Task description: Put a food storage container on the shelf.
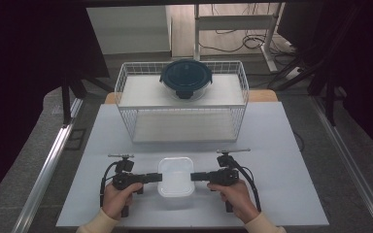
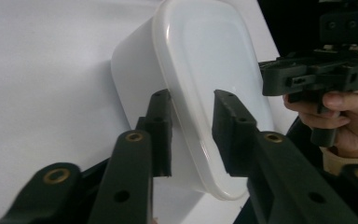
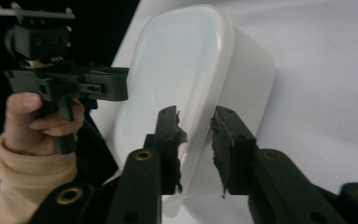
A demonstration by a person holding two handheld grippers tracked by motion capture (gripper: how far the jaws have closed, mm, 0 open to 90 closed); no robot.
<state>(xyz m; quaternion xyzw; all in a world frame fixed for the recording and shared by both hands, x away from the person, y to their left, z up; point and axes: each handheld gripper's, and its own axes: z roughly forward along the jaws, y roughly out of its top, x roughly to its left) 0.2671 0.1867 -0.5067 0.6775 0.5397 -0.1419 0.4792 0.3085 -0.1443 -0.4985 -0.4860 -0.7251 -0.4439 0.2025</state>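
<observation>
Left gripper: at the left rim of the box, jaws straddling the lid's edge in the left gripper view, one above and one below; whether the pads already press I cannot tell.
White box: a lidded, translucent plastic container resting on the tabletop near the middle of its front edge, between the two grippers.
Handling: looks light and fairly stiff, likely empty; the smooth walls seem slippery, so a pinch on the flat sides may slide off.
Where to hold: the overhanging lid rim on the two short sides, one gripper each, lifted level so the lid does not pop.
Right gripper: at the right rim, jaws either side of the lid's lip in the right gripper view; contact looks close, but a firm clench I cannot tell.
Wire basket: at the back of the tabletop, a round dark-lidded container on its upper shelf.
</observation>
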